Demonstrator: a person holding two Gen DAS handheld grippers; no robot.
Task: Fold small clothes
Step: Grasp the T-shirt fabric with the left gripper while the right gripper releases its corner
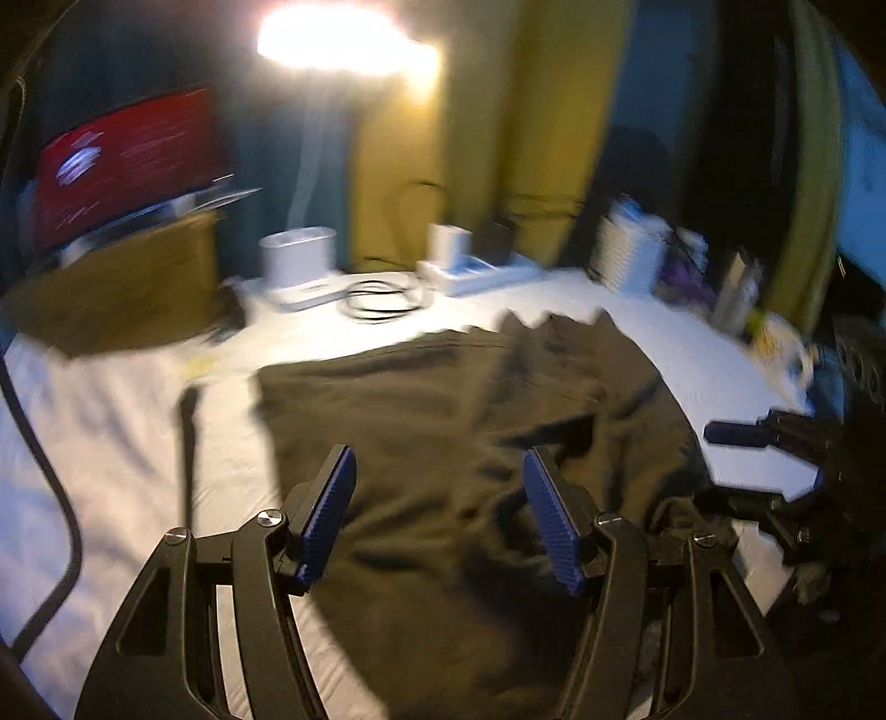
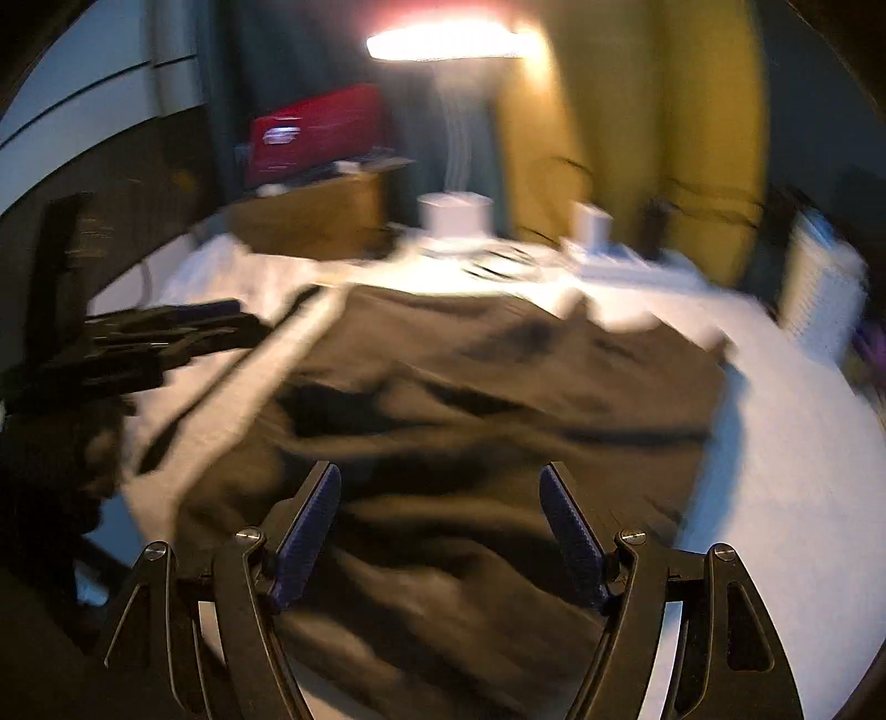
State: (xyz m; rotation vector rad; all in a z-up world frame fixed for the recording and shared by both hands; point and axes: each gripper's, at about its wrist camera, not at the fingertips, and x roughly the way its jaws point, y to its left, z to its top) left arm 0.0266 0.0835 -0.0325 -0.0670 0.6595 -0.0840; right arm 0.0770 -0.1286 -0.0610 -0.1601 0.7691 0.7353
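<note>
Left wrist view: left gripper (image 1: 437, 471) hangs above the dark garment (image 1: 470, 421), tilted downward, jaws apart w/ nothing between the blue pads (image 1: 326, 509) (cloth lies below them, not pinched). The garment is spread, rumpled, over the white sheet (image 1: 111, 443), roughly centre of the surface. At the right edge of this view the right gripper (image 1: 736, 432) reaches in sideways just above the sheet, beside the garment's right edge; only one blue finger and black frame show there.

Right wrist view: right gripper (image 2: 440, 493) also tilts down over the garment (image 2: 498, 399), jaws spread wide, nothing pinched. Left gripper (image 2: 221, 315) comes in from the left, approx level, near the garment's far left corner.

Both views are motion-blurred. Behind the garment: a white box (image 1: 299, 255), a coiled black cable (image 1: 382, 299), a cardboard box (image 1: 127, 282), yellow curtain (image 1: 498, 138) and a bright lamp (image 1: 338, 33).
</note>
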